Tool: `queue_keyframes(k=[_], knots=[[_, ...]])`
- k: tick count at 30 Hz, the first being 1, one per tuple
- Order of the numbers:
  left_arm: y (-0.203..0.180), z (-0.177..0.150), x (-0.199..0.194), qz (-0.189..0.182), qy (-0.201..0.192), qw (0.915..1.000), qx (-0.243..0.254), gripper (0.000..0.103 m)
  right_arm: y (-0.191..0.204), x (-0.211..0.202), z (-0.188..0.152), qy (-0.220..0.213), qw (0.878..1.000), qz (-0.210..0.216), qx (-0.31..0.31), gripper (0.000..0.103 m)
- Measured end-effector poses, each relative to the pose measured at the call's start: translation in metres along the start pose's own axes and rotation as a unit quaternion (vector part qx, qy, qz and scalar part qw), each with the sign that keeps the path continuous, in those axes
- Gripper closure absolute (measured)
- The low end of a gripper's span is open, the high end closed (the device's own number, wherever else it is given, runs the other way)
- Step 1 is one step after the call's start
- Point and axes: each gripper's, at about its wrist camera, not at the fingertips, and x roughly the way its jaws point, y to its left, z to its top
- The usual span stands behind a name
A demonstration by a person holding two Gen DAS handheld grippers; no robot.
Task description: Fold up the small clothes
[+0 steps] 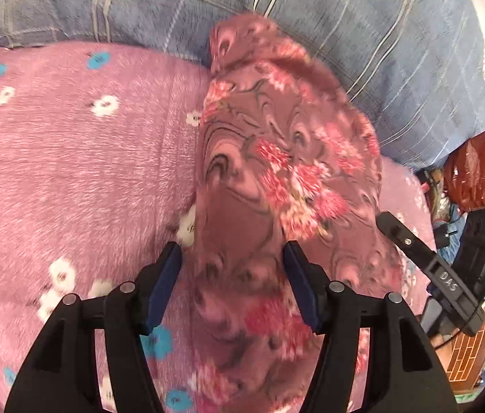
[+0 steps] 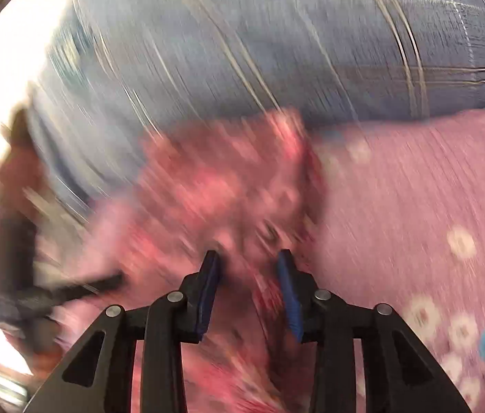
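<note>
While both tools hover over the bed, I see the dusty-rose floral fleece garment (image 1: 276, 172) lying lengthwise on the pink fleece blanket with white and blue flowers (image 1: 70, 158), its far end against the grey-blue plaid pillow (image 1: 362, 51). My left gripper (image 1: 232, 251) is spread, cloth between its blue pads (image 1: 168, 275) unpinched. My right gripper (image 2: 249, 258) stands parted above blurred cloth.

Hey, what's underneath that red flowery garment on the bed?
The flowery garment lies on a pink blanket with white and blue flowers; its far end reaches the blue checked bedding. Whatever is directly beneath the cloth is covered.
</note>
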Motion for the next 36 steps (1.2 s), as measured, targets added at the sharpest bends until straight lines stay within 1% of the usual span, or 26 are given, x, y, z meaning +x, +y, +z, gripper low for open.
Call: queue_keyframes(k=[2, 3, 4, 5, 6, 7, 8, 9, 10, 11, 12, 14, 16, 17, 18, 20, 22, 24, 25, 26, 28, 30, 31, 32, 33, 36], knots=[[0.004, -0.006, -0.011, -0.016, 0.002, 0.9998, -0.011, 0.043, -0.002, -0.018, -0.006, -0.02, 0.999, 0.01, 0.036, 0.063], [0.006, -0.01, -0.015, -0.024, 0.003, 0.9995, -0.021, 0.042, -0.009, -0.027, -0.008, -0.042, 0.997, 0.025, 0.064, 0.061], [0.009, -0.015, -0.016, -0.028, 0.012, 0.9993, -0.024, 0.039, -0.014, -0.032, -0.012, -0.056, 0.994, 0.04, 0.083, 0.05], [0.01, -0.017, -0.011, -0.025, 0.02, 0.9992, -0.024, 0.039, -0.019, -0.032, -0.018, -0.059, 0.992, 0.056, 0.098, 0.034], [0.012, -0.02, -0.005, -0.018, 0.024, 0.9992, -0.025, 0.039, -0.024, -0.025, -0.024, -0.055, 0.991, 0.065, 0.106, 0.033], [0.006, -0.024, -0.003, -0.013, 0.013, 0.9996, -0.022, 0.039, -0.024, -0.015, -0.028, -0.044, 0.992, 0.061, 0.103, 0.034], [0.003, -0.028, -0.006, -0.007, 0.003, 0.9998, -0.016, 0.039, -0.019, -0.005, -0.026, -0.025, 0.994, 0.051, 0.089, 0.054], [-0.001, -0.034, -0.008, -0.001, 0.002, 0.9999, -0.013, 0.039, -0.009, 0.002, -0.026, -0.016, 0.997, 0.044, 0.063, 0.068], [-0.003, -0.041, -0.011, -0.007, 0.003, 0.9999, -0.011, 0.039, 0.0, -0.004, -0.024, -0.031, 0.998, 0.038, 0.044, 0.071], [-0.006, -0.046, -0.011, -0.013, 0.002, 0.9999, -0.007, 0.039, 0.007, -0.01, -0.017, -0.042, 0.998, 0.042, 0.038, 0.079], [-0.009, -0.05, -0.01, -0.007, -0.002, 1.0, 0.0, 0.039, 0.01, -0.023, -0.014, -0.061, 0.996, 0.06, 0.032, 0.082], [-0.019, -0.065, -0.011, 0.019, -0.018, 0.999, 0.037, 0.039, 0.012, -0.034, -0.01, -0.07, 0.994, 0.076, 0.027, 0.085], [-0.025, -0.072, -0.012, 0.038, -0.027, 0.9971, 0.06, 0.039, 0.013, -0.027, -0.011, -0.053, 0.998, 0.019, 0.002, 0.085], [-0.028, -0.073, -0.01, 0.041, -0.027, 0.9969, 0.062, 0.039, 0.013, -0.018, -0.014, -0.034, 0.999, -0.015, -0.011, 0.085], [-0.029, -0.072, -0.01, 0.042, -0.022, 0.9971, 0.059, 0.039, 0.006, -0.009, -0.018, -0.015, 1.0, -0.026, -0.006, 0.085], [-0.032, -0.07, -0.009, 0.035, -0.013, 0.9982, 0.047, 0.039, -0.003, -0.01, -0.019, -0.022, 0.999, 0.003, 0.031, 0.08], [-0.023, -0.068, -0.021, 0.03, -0.009, 0.9988, 0.038, 0.039, -0.008, -0.021, -0.016, -0.038, 0.997, 0.03, 0.054, 0.079], [-0.022, -0.065, -0.03, 0.029, -0.024, 0.9987, 0.035, 0.039, -0.017, -0.034, -0.014, -0.063, 0.993, 0.061, 0.084, 0.074], [-0.021, -0.064, -0.036, 0.03, -0.03, 0.9985, 0.033, 0.039, -0.023, -0.038, -0.013, -0.068, 0.99, 0.077, 0.097, 0.067], [-0.02, -0.062, -0.038, 0.03, -0.033, 0.9986, 0.03, 0.039, -0.026, -0.041, -0.012, -0.066, 0.989, 0.084, 0.105, 0.062], [-0.017, -0.059, -0.036, 0.02, -0.03, 0.9991, 0.022, 0.039, -0.027, -0.039, -0.016, -0.049, 0.99, 0.088, 0.102, 0.06], [-0.01, -0.06, -0.028, 0.03, -0.016, 0.9994, 0.01, 0.039, -0.017, -0.03, -0.018, -0.022, 0.994, 0.076, 0.078, 0.059], [-0.009, -0.059, -0.018, 0.035, -0.006, 0.9994, 0.003, 0.039, -0.011, -0.025, -0.021, -0.016, 0.996, 0.065, 0.056, 0.065], [-0.004, -0.06, -0.014, 0.03, -0.001, 0.9995, -0.005, 0.038, -0.006, -0.022, -0.024, -0.018, 0.998, 0.058, 0.032, 0.097], [-0.002, -0.061, -0.015, 0.022, -0.009, 0.9997, -0.01, 0.038, -0.007, -0.026, -0.027, -0.02, 0.998, 0.05, 0.023, 0.095], [-0.002, -0.061, -0.025, 0.024, -0.004, 0.9997, -0.004, 0.038, -0.012, -0.025, -0.027, -0.019, 0.998, 0.053, 0.034, 0.095]])
